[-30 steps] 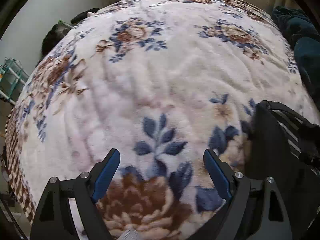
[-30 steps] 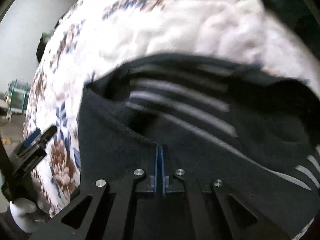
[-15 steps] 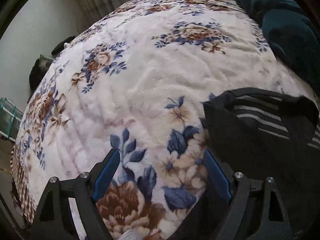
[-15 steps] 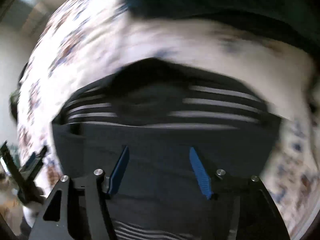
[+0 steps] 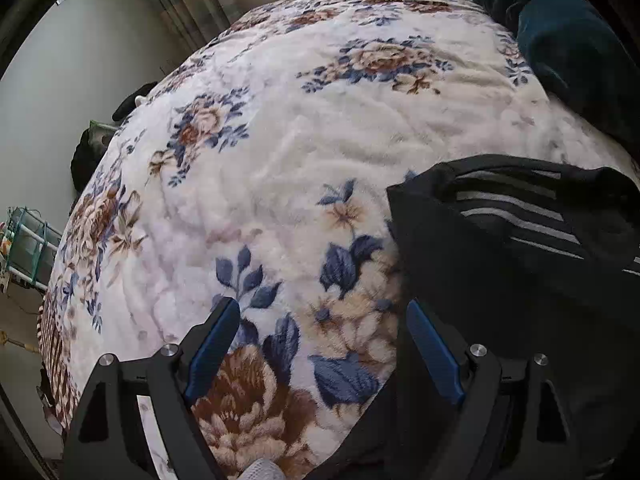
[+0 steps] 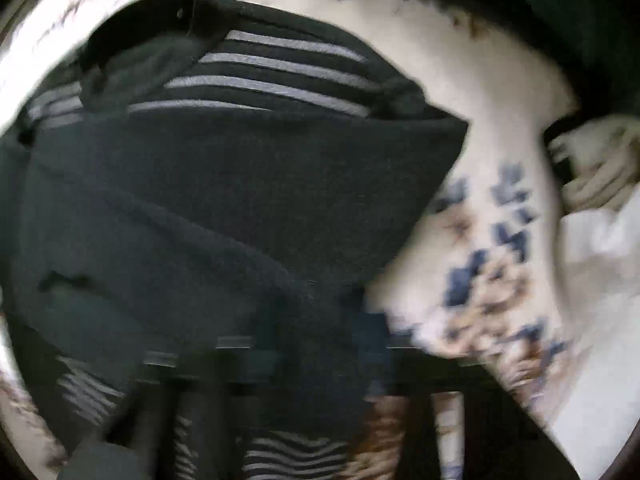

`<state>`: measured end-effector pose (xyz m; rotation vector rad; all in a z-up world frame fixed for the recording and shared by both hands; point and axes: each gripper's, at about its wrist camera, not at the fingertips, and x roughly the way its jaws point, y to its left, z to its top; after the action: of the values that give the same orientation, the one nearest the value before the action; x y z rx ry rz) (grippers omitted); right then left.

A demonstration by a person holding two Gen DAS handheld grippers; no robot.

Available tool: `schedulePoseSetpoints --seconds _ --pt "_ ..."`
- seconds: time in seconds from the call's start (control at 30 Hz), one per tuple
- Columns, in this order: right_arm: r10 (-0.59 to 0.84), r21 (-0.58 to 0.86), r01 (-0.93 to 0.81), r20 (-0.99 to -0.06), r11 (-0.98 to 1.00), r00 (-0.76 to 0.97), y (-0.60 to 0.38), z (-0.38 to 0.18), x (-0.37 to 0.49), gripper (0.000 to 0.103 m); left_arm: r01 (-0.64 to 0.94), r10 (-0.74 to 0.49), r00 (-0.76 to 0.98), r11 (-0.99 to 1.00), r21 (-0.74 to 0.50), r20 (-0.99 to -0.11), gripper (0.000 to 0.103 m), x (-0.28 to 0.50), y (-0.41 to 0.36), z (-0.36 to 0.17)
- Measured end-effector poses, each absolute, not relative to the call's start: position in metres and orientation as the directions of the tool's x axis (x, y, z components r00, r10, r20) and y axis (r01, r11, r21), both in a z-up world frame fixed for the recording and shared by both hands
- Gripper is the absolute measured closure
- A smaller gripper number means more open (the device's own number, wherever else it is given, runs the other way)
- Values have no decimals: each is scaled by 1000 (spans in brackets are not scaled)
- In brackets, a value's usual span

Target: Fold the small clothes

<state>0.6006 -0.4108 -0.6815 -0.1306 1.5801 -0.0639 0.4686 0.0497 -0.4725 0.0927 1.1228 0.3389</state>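
My left hand-held gripper (image 5: 318, 344) hangs over the bed with its blue-padded fingers (image 5: 212, 344) standing wide apart and nothing between them but the floral blanket (image 5: 280, 152), cream plush with blue and brown flowers. The dark garment (image 5: 500, 264), black with grey stripes near one edge, lies on that blanket to the right of this gripper; its near edge runs just beside the right-hand finger, and I cannot tell whether the two touch. A heap of dark teal fabric (image 5: 568, 40) sits at the far right of the bed, well apart from the garment. In the right wrist view the same garment (image 6: 224, 184) fills most of the picture, folded over on itself with the striped band (image 6: 272, 76) uppermost and more stripes showing at the lower edge. My right hand-held gripper (image 6: 320, 360) is only a dark smear at the bottom of that blurred picture; its jaws have just been closing, and they now stand almost together, right at the garment's near edge, though the blur hides whether any cloth is pinched between them. Blanket (image 6: 500, 240) shows to the right of the garment.
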Motion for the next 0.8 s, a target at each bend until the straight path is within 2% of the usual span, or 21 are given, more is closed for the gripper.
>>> schedulePoseSetpoints --seconds 0.1,0.4,0.5,0.6,0.63,0.67,0.73,0.8 --pt "-119 -121 -22 -991 992 55 -414 -662 593 95 -231 314 393 943 238 -864 18 469 49 -468" --pt "-207 -223 -53 -954 973 218 -403 -599 624 96 -296 336 396 928 227 -855 18 467 57 -462" --pt "-194 -205 -40 -962 978 191 -407 -610 650 95 -305 329 390 928 216 -860 18 467 59 -463" --pt "-66 -65 9 -996 998 67 -422 -648 675 95 -295 313 397 934 203 -863 18 465 57 -463" --pt "-47 -43 54 -996 998 77 -431 -650 677 88 -288 296 409 939 186 -863 18 463 55 -462" --pt "-30 -20 107 -995 994 98 -439 -646 677 72 -271 274 416 948 169 -867 18 461 52 -464" --pt "50 93 252 -984 963 172 -462 -629 667 53 -223 254 408 959 174 -877 18 459 42 -474" --pt "97 171 335 -969 927 227 -477 -617 649 51 -175 276 370 959 224 -887 18 459 32 -493"
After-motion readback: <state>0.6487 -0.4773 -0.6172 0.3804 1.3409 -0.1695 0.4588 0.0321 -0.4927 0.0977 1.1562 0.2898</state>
